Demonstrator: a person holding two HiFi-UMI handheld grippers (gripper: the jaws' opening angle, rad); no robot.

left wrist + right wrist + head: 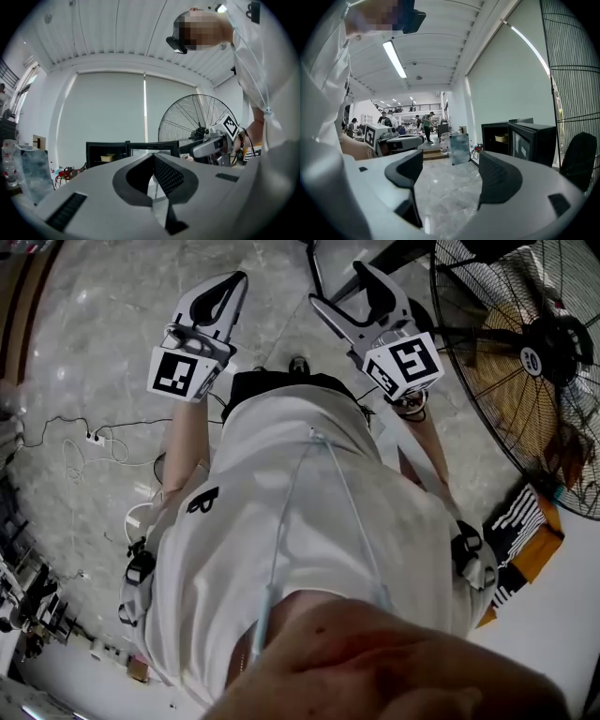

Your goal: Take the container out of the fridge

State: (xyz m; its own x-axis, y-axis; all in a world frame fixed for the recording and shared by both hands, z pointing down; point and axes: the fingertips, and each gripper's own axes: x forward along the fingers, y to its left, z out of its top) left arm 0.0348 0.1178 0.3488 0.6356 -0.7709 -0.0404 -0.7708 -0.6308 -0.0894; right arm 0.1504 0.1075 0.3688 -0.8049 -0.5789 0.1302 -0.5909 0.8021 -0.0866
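Container (pixel 502 138), pale yellow, sits on the shelf inside the open black fridge (pixel 506 125), well apart from both claws; right claw (pixel 451 165) is spread wide with nothing between its jaws; left claw (pixel 153 157) is pressed together, empty; a clean reach would likely go in level, clear of the door (pixel 532 143), jaws straddling the rim squarely.

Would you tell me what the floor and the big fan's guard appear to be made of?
Floor: probably polished stone or marble-look tile; grey veining, glossy reflections.
Fan guard: likely dark-coated metal wire; thin rigid radial spokes.
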